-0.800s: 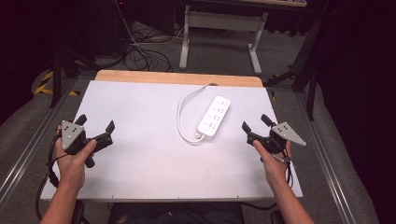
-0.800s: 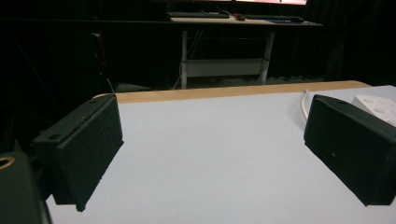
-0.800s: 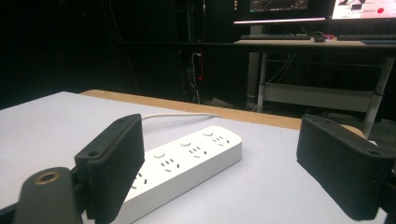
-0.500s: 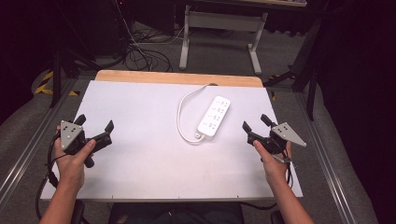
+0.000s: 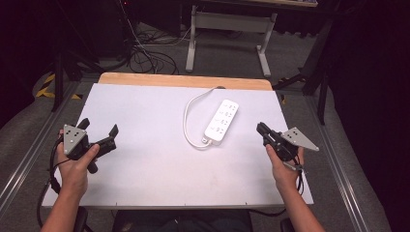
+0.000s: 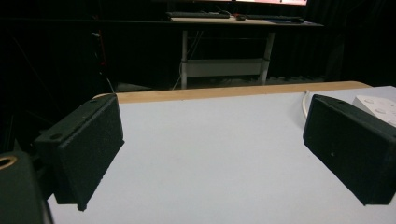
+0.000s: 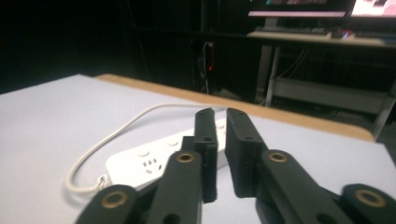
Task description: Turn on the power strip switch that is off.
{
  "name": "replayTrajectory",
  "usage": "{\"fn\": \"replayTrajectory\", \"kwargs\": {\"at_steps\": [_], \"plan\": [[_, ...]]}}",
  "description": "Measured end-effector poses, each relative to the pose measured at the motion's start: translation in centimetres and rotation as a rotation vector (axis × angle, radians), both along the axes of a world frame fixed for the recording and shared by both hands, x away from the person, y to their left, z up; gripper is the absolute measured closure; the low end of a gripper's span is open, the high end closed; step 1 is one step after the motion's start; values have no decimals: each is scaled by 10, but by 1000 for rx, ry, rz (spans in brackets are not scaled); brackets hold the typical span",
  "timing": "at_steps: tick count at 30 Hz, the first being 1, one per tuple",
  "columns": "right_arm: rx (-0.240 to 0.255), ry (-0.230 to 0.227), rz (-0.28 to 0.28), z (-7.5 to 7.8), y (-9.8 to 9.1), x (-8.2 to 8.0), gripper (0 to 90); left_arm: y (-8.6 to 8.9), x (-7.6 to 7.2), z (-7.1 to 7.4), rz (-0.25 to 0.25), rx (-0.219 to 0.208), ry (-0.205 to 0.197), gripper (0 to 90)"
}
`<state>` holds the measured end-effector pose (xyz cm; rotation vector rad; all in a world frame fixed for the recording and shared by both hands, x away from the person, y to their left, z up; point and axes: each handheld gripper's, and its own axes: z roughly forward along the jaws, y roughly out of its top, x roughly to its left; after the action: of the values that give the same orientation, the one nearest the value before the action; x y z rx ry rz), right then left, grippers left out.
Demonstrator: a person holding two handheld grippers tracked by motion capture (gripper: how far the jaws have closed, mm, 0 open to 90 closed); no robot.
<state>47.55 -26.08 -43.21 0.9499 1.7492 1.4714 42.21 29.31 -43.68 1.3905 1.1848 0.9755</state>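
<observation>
Counter (image 5: 145, 193): white top w/ a wood strip along the far edge.

Power strip (image 5: 222, 121): white, lies flat on the counter, right of centre, nearer the far edge than the near edge. Long axis runs from near-left to far-right. Its white cable (image 5: 186, 121) leaves the near end, loops to the left, then curves back toward the far edge.

Left gripper (image 5: 99, 136): held by the left hand (image 5: 73, 166) near the counter's left edge, approx. mid-depth. Jaws spread wide, nothing between them; in the left gripper view only bare counter surface lies between the two pads. Well apart from the power strip.

Right gripper (image 5: 261, 129): held by the right hand (image 5: 284, 166) near the counter's right edge. Jaws drawn together to a narrow slit, nothing clamped. Tips point toward the power strip, near it but not touching. In the right gripper view the power strip lies just beyond the jaw tips.
</observation>
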Motion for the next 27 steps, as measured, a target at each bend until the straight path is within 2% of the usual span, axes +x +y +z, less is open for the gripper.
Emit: {"fn": "replayTrajectory", "kwargs": {"at_steps": [2,4,10,18,27], "plan": [[-24,47,13,3,1,-2,900,0,0,0,-1,1,0,56],[-30,41,26,4,1,-3,900,0,0,0,-2,0,0,56],[-11,76,56,6,2,-2,900,-1,1,0,-5,2,2,58],[18,81,56,8,-1,0,900,-1,1,-1,-5,4,1,59],[35,72,59,20,3,5,900,0,1,-1,-4,7,3,59]]}}
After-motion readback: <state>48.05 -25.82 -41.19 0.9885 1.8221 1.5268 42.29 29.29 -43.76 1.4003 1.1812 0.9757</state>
